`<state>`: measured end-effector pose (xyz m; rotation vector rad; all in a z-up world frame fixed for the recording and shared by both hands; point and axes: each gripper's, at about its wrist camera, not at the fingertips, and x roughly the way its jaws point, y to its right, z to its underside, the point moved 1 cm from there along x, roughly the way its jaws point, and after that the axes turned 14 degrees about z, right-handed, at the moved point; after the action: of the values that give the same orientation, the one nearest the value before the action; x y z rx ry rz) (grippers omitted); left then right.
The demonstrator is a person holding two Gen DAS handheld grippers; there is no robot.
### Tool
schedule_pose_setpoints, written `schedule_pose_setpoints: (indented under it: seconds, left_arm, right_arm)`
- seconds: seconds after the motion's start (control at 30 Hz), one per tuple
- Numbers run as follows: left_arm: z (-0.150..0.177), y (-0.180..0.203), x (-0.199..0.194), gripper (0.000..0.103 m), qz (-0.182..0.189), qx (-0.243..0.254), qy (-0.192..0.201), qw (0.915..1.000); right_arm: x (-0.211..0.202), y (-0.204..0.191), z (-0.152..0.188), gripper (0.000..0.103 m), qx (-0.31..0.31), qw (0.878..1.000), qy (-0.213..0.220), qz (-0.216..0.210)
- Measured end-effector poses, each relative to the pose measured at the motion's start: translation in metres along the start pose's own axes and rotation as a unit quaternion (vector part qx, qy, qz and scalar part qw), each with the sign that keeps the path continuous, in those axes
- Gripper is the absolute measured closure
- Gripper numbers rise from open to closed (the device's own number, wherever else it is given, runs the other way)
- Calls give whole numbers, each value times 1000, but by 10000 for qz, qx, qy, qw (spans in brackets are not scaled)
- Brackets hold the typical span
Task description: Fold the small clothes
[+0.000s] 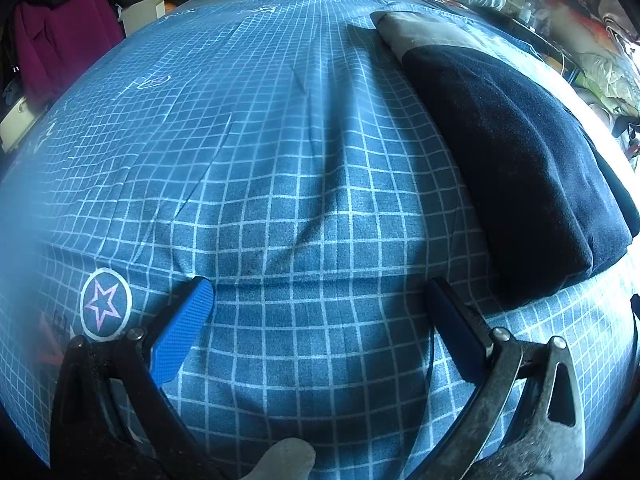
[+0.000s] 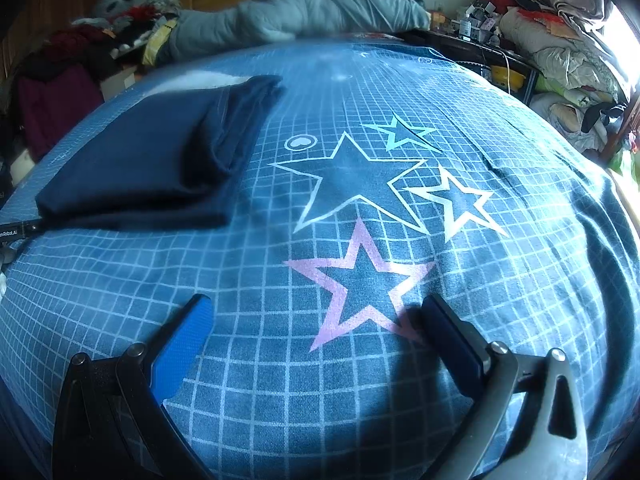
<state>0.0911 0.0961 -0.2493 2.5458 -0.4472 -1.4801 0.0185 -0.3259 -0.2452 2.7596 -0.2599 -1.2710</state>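
Black hand-held gripper (image 1: pixel 320 292), blue pads (image 1: pixel 180 332)

The bedsheet (image 1: pixel 280 200) ahead of the left gripper (image 1: pixel 320 304) lies bare from near to far, so the way forward and to the left is free, while a folded dark garment (image 1: pixel 520 160) fills the right side and blocks passage there. Ahead of the right gripper (image 2: pixel 316 320), the sheet is free in the middle and on the right, with the same garment (image 2: pixel 140 164) lying as the only obstacle on the far left. At the far end a rumpled grey quilt (image 2: pixel 300 16) closes off the sheet.
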Motion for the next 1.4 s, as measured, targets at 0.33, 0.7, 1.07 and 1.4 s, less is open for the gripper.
schedule_pose_setpoints:
  seconds: [0.33,0.7,1.07,1.4]
  left_arm:
    - [0,1,0,0,-20,-23,-1,10000]
    - [0,1,0,0,-28,-27,-1,10000]
    - [2,4,-2,0,-63,-28,-44,10000]
    - [5,7,-3,0,-110,-59,-67,9999]
  right_arm:
    - [0,0,1,0,3,10000,0,2]
    - [0,0,1,0,6,10000,-3,0]
    - [2,-4,-3,0,-141,9998,-160,-46]
    - [2,-2,-2,0,-123,9996,-167,-165]
